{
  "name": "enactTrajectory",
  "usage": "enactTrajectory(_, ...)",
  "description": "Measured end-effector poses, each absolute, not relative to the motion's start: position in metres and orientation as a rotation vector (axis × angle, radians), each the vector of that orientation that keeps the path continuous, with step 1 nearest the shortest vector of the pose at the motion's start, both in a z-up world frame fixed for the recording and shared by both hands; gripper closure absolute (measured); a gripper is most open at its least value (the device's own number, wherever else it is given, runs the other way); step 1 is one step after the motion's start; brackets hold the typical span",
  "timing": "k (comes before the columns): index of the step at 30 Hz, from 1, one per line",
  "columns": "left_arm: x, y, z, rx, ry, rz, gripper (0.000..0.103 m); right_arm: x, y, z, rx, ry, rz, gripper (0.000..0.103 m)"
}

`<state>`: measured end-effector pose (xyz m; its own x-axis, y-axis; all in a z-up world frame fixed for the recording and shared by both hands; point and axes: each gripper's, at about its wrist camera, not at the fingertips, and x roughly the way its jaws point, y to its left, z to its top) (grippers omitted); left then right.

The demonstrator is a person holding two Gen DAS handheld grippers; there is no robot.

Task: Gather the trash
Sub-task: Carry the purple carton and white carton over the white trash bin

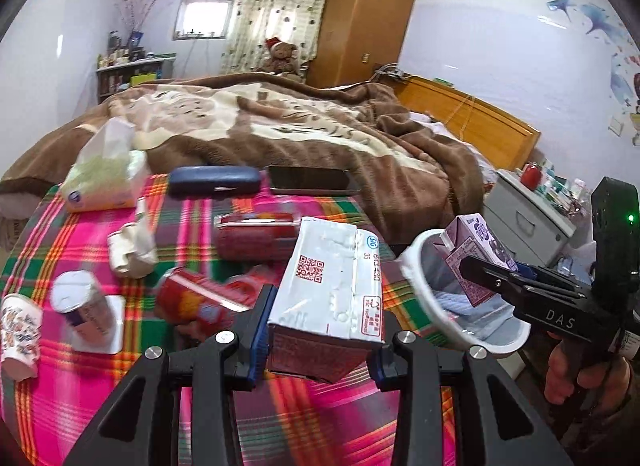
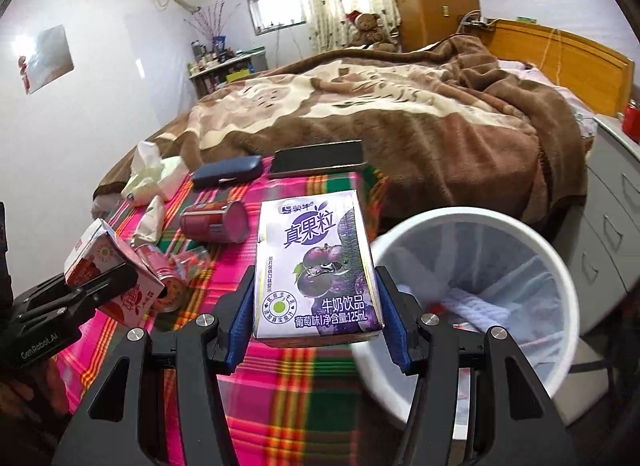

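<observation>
Trash-wise, both grippers have a carton: the left gripper (image 1: 318, 340) is clamped on a red milk carton (image 1: 326, 290), its white bottom panel with a QR code facing the camera, held above the plaid cloth (image 1: 248, 422). The right gripper (image 2: 316, 322) is squeezing a purple grape milk carton (image 2: 318, 266), sitting right at the rim of the white trash bin (image 2: 552, 266). That bin has a clear liner and some white crumpled stuff plus a bit of red at the bottom. Left on the cloth: a red can (image 2: 214, 221) on its side, more red wrappers (image 1: 192, 298), a crumpled tissue (image 1: 134, 244), a tissue pack (image 1: 104, 173), a dark glasses case (image 1: 214, 181) and a phone (image 1: 312, 179). Behind all that there's a bed with a brown blanket (image 2: 360, 105), a teddy bear (image 2: 366, 27) and a wooden wardrobe (image 1: 360, 21).
</observation>
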<state>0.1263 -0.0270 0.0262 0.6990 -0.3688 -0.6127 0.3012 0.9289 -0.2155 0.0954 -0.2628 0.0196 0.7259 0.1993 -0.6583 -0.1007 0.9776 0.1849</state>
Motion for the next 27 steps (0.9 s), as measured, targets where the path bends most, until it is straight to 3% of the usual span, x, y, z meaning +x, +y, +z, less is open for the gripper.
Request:
enactTrajectory(13, 0.134, -0.119, 0.034, -0.044, 0.710, -0.517, 0.064, 0.087, -0.322, 0.020, 0.173, 0.729, 0.052, 0.046)
enactTrajectory(27, 0.153, -0.202, 0.008, -0.011, 0.790, -0.637, 0.064, 0.090, -0.373, -0.005, 0.208, 0.810, -0.034, 0.046)
